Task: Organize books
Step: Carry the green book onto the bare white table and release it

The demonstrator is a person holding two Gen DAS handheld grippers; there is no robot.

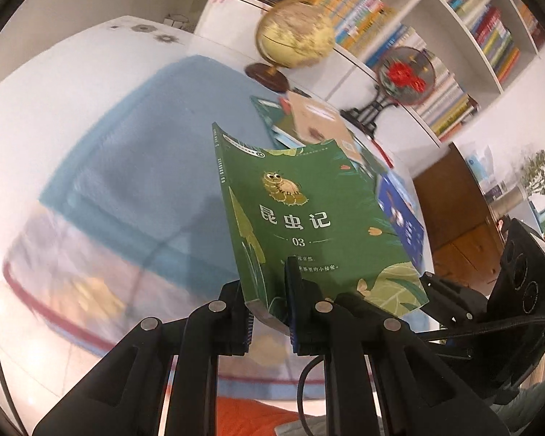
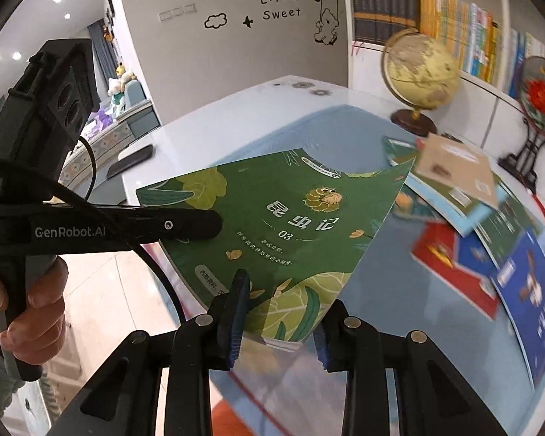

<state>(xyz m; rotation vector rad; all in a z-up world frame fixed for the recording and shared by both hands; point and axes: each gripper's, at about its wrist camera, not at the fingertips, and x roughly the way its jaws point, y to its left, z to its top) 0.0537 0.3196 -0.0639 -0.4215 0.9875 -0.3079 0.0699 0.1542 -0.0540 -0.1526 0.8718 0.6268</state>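
Observation:
A green paperback (image 1: 301, 210) with an insect drawing and "03" on its cover hangs in the air above the blue mat (image 1: 145, 145). My left gripper (image 1: 269, 290) is shut on its lower edge, one pad on the cover and one beneath. My right gripper (image 2: 279, 312) pinches the same green paperback (image 2: 272, 210) at its near corner, one pad on the cover and the other at the underside. The left gripper (image 2: 207, 225) shows here clamped on the book's left edge, with a hand on its handle. A loose pile of books (image 2: 472, 218) lies on the mat to the right.
A globe (image 2: 421, 69) and a round red-flower ornament on a black stand (image 2: 541, 101) stand at the back of the table. White shelves (image 1: 454, 18) packed with books rise behind. A red book (image 2: 439, 250) and a blue book (image 2: 527, 283) lie nearest.

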